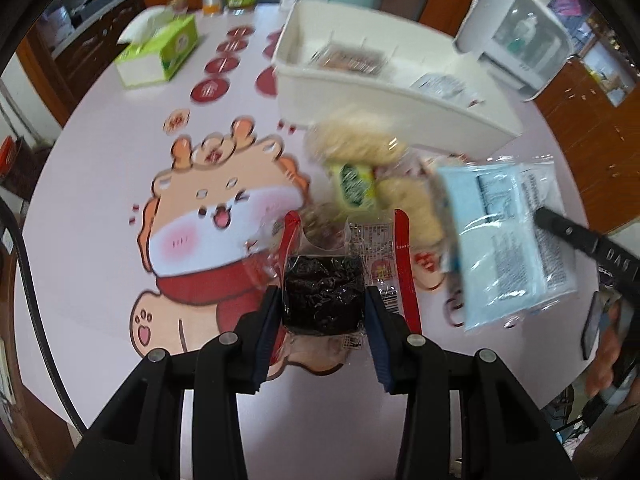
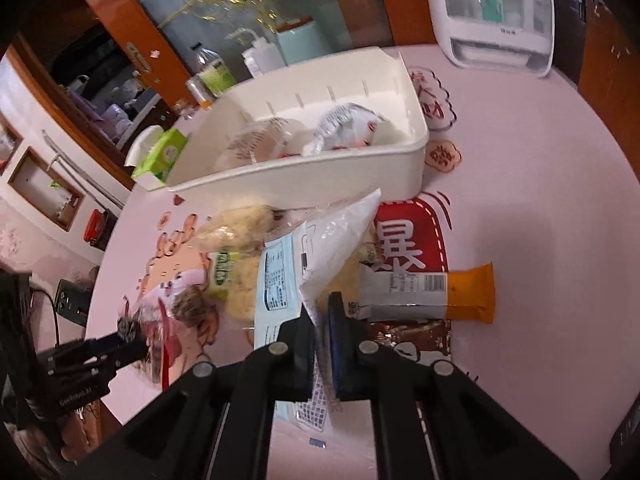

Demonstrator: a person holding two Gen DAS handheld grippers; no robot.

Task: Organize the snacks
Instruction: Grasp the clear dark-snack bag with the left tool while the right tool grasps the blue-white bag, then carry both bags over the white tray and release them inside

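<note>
My left gripper point(image 1: 323, 300) is shut on a clear packet of dark dried fruit with red edges point(image 1: 320, 292), held above the table; it also shows in the right wrist view point(image 2: 132, 332). My right gripper point(image 2: 318, 316) is shut on a light blue and white snack packet point(image 2: 320, 256), lifted above the table; that packet shows in the left wrist view point(image 1: 504, 236). A white bin point(image 1: 360, 84) point(image 2: 320, 168) stands at the back and holds several packets. A bag of pale puffed snacks with a green label point(image 1: 360, 160) point(image 2: 236, 256) lies before the bin.
An orange and grey snack bar point(image 2: 424, 292) lies on the table right of my right gripper, a brown packet point(image 2: 412, 336) below it. A green tissue box point(image 1: 160, 52) stands back left. A white appliance point(image 1: 516, 36) point(image 2: 492, 12) stands back right. Bottles line the far edge.
</note>
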